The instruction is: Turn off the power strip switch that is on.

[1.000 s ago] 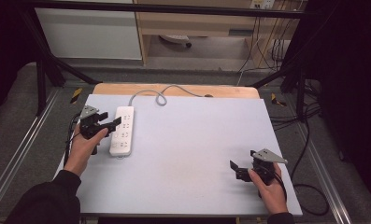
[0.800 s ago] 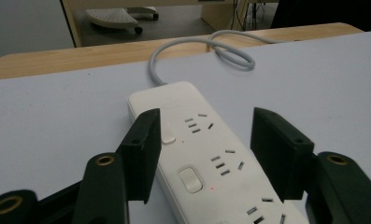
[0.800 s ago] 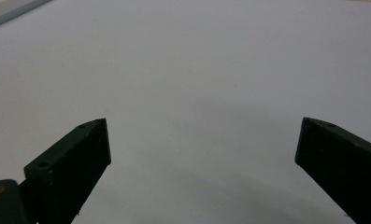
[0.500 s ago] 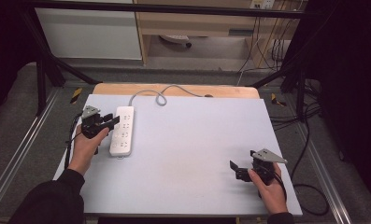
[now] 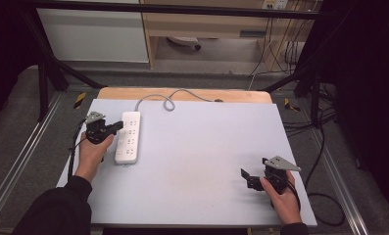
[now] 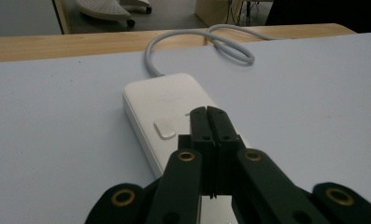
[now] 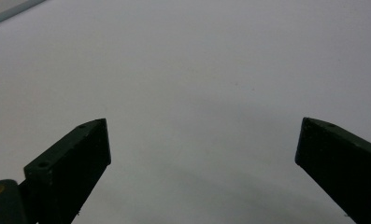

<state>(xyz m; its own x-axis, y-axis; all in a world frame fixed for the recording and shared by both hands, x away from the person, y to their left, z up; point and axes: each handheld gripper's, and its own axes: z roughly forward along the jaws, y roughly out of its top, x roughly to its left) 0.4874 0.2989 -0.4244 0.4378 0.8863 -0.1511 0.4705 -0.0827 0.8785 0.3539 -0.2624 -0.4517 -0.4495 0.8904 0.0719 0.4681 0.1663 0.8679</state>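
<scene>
Left hand-held gripper [image 6: 207, 112] jaws have just closed together, empty — tips above the white power strip [image 5: 127, 143] at the desk's [image 5: 206, 147] left side; right hand-held gripper [image 5: 249, 178] stands apart.

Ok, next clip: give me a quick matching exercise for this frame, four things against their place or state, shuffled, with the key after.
Things:
1. left gripper
2. right gripper
3. power strip
4. grey cable

Place or state:
A. jaws wide apart over bare mat
B. lies white on the left part of the mat
C. loops at the far edge of the table
D. jaws pressed together above the strip, nothing between them

Pairs: 1-D, 2-A, 3-B, 4-C
</scene>
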